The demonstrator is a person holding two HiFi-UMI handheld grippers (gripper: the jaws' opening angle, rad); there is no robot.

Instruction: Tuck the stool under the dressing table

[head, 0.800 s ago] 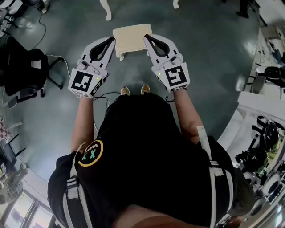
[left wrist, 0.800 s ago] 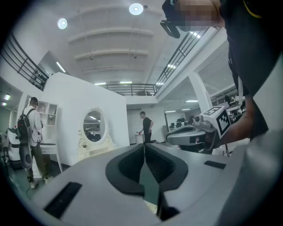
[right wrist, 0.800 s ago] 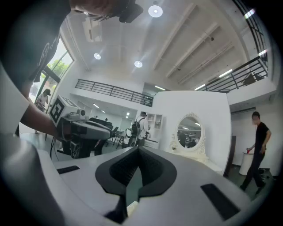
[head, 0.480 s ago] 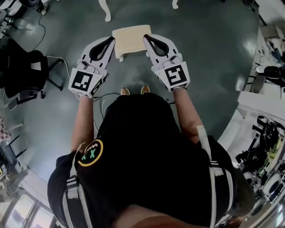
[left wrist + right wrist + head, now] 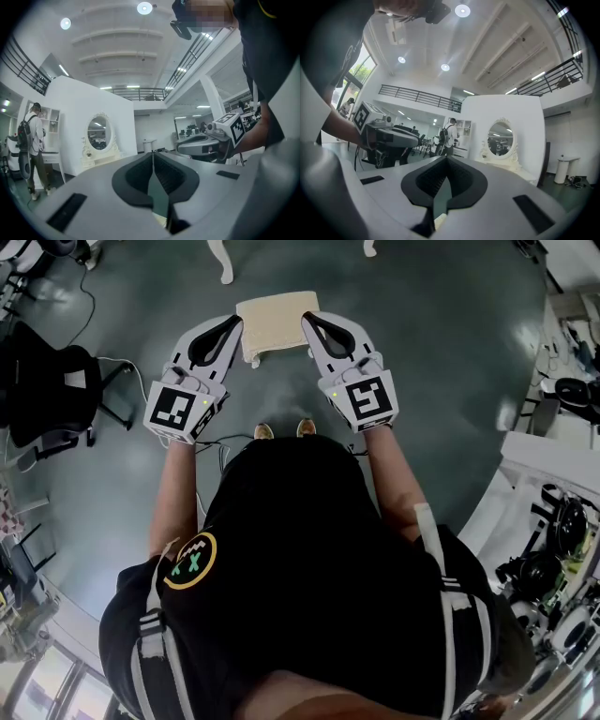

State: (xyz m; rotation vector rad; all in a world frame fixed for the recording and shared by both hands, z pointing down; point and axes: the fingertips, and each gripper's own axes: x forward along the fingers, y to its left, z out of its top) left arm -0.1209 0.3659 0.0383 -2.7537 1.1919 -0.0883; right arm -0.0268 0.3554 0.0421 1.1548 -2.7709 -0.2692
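**Left gripper** [image 5: 234, 326]: jaws clenched tip to tip with nothing between them, held level at the left edge of the stool [image 5: 276, 322]. I cannot tell from the head view whether it touches the cushion.

**Stool:** it stands on the open floor in front of me, well short of the dressing table [image 5: 225, 268], whose two white legs show at the far edge. It is not yet tucked.

**Right gripper** [image 5: 307, 322]: likewise clenched and empty, level, at the stool's right edge.

**Findings, as judgement:**
- Neither claw grasps anything, so the stool can only be shoved, and closed tips may slide off the soft cushion edge.
- If one side pushes harder, I expect the stool to swivel and meet a table leg rather than pass between the two.
- A push high on the seat could tip the stool forward instead of sliding it.
- The cable [image 5: 217, 448] on the near left, by my shoes [image 5: 264, 432], could catch a foot as I step forward.
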